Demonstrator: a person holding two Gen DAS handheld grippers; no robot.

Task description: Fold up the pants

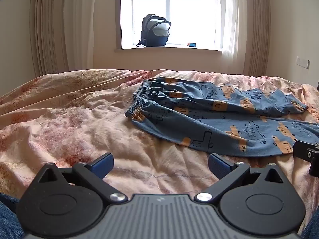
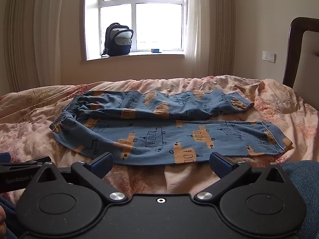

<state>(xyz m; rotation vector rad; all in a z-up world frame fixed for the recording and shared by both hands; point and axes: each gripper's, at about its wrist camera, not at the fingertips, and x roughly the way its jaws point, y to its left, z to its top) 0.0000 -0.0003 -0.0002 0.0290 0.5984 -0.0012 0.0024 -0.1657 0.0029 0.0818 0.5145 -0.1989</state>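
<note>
Blue pants (image 2: 159,127) with orange and dark vehicle prints lie spread flat on the bed, waistband at the left, both legs running right. They also show in the left wrist view (image 1: 219,117), right of centre. My left gripper (image 1: 160,164) is open and empty, hovering over bare bedspread in front of and left of the pants. My right gripper (image 2: 161,162) is open and empty, just in front of the near leg's lower edge, not touching it. Part of the right gripper (image 1: 307,155) shows at the right edge of the left wrist view.
The bed is covered by a wrinkled pink floral bedspread (image 1: 79,119). A dark backpack (image 1: 155,30) and a small box (image 1: 192,44) sit on the window sill behind. A headboard (image 2: 299,55) stands at the right. Curtains hang either side of the window.
</note>
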